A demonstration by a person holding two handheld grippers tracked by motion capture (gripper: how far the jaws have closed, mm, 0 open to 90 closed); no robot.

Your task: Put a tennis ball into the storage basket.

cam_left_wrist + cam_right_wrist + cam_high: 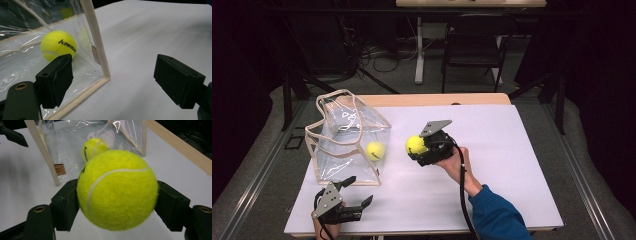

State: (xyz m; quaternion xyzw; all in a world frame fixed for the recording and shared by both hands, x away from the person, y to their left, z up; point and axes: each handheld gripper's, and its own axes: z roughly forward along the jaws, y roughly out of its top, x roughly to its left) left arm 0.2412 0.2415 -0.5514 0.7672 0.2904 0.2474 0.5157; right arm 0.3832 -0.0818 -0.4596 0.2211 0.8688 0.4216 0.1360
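Observation:
A clear plastic bag (346,140) with cream trim stands on the left of the white table top (492,165). Inside it rests a yellow tennis ball (375,150) (58,45) (93,147) marked "kawasaki". My right gripper (416,146) (117,200) is shut on a second yellow tennis ball (415,144) (117,190), held above the table just right of the bag. My left gripper (359,191) (120,77) stands open near the front left edge, in front of the bag's lower corner, with nothing between its jaws.
The bag's loose handles (337,97) rise at its top. A wooden strip (437,99) runs along the table's far edge. Beyond it stand a dark folding chair (474,45) and a white table leg (419,50). Dark curtains hang on both sides.

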